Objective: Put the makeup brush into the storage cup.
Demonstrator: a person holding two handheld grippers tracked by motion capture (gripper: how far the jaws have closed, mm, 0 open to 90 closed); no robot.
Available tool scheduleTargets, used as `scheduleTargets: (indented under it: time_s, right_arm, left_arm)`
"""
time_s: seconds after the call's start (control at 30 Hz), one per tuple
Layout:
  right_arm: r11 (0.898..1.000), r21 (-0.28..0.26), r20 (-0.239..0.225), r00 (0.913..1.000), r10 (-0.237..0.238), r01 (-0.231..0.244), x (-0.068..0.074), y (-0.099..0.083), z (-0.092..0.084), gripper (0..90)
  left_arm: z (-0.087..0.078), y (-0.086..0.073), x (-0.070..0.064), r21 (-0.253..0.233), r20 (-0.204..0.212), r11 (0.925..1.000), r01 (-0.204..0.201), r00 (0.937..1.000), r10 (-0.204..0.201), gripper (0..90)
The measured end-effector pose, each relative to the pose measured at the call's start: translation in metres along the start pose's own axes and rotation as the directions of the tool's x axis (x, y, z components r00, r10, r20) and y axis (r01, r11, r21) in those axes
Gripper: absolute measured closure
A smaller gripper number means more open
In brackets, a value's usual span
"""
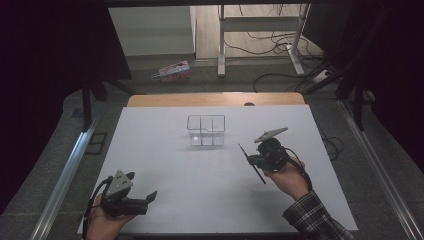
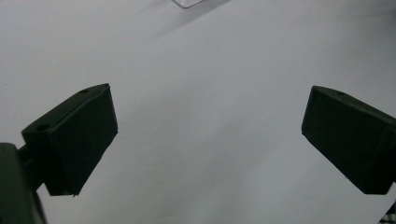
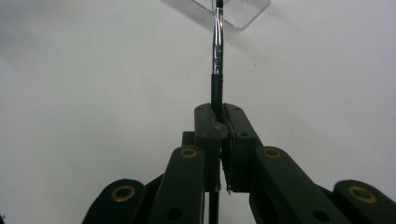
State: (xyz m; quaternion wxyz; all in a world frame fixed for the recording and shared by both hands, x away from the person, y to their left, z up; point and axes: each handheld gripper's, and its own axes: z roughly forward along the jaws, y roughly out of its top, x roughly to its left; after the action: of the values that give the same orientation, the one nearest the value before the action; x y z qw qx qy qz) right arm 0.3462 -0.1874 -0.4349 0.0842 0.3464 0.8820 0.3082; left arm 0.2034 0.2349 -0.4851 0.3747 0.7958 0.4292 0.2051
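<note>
Left gripper idle near table edge, jaws apart and empty; right gripper clamped on thin utensil, lifted, not yet in clear organizer

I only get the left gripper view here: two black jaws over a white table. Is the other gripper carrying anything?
Observer: Yes. The right gripper is shut on a thin pen-like stick, black at the grip and shiny further up.
Operator: What is that clear corner at the top of my picture?
Observer: It belongs to a clear box with compartments inside, standing near the middle of the white table.
Operator: Is the stick already in that box?
Observer: No. In the high view the stick is off to the box's right, apart from it.
Operator: And where does my gripper sit?
Observer: The left gripper is at the table's near left corner, jaws open.
</note>
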Motion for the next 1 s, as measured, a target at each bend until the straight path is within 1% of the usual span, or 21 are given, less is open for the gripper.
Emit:
scheduleTargets:
  time_s: [0.07,0.23,0.3,0.47,0.53,0.6,0.7,0.77,0.8,0.87,1.0]
  right_arm:
    - [1.000,-0.021,-0.006,1.0000,-0.002,0.002,0.002,-0.001,-0.001,85.5]
    - [0.998,-0.048,-0.010,0.9995,-0.028,0.028,0.007,-0.004,-0.004,85.5]
    - [0.998,-0.059,-0.017,0.9993,-0.032,0.031,0.009,-0.004,-0.005,85.5]
    - [0.995,-0.089,-0.025,0.9983,-0.053,0.051,0.016,-0.004,-0.009,85.5]
    - [0.994,-0.099,-0.035,0.9979,-0.055,0.052,0.019,-0.004,-0.010,85.5]
    - [0.993,-0.108,-0.043,0.9973,-0.059,0.055,0.021,-0.004,-0.011,85.5]
    - [0.991,-0.121,-0.058,0.9962,-0.065,0.057,0.025,-0.005,-0.012,85.4]
    - [0.990,-0.127,-0.069,0.9952,-0.069,0.060,0.027,-0.005,-0.012,85.4]
    - [0.990,-0.128,-0.069,0.9951,-0.071,0.061,0.028,-0.005,-0.011,85.4]
    - [0.989,-0.129,-0.072,0.9945,-0.076,0.067,0.030,-0.006,-0.011,85.4]
    - [0.988,-0.135,-0.079,0.9932,-0.086,0.074,0.033,-0.006,-0.010,85.4]
  left_arm:
    - [0.000,0.000,0.000,0.004,-0.003,1.0000,-0.006,1.0000,0.006,4.3]
    - [0.001,0.000,-0.001,0.007,-0.003,0.9999,-0.015,0.9999,0.015,4.4]
    - [0.000,0.000,-0.001,0.001,0.001,1.0000,-0.006,1.0000,0.006,4.5]
    - [-0.001,0.001,0.001,-0.021,0.025,0.9994,0.026,0.9994,-0.025,4.7]
    - [-0.002,0.002,0.001,-0.029,0.036,0.9989,0.036,0.9987,-0.035,5.1]
    - [-0.001,0.003,0.001,-0.033,0.048,0.9987,0.038,0.9982,-0.037,5.5]
    - [0.000,0.006,-0.001,-0.032,0.057,0.9991,0.029,0.9980,-0.027,5.9]
    - [0.000,0.008,-0.003,-0.037,0.076,0.9989,0.030,0.9967,-0.027,6.1]
    - [0.000,0.009,-0.004,-0.040,0.099,0.9988,0.029,0.9948,-0.025,5.6]
    - [0.001,0.012,-0.006,-0.050,0.130,0.9983,0.032,0.9911,-0.025,5.3]
    - [0.004,0.019,-0.012,-0.053,0.153,0.9985,0.017,0.9882,-0.009,6.1]
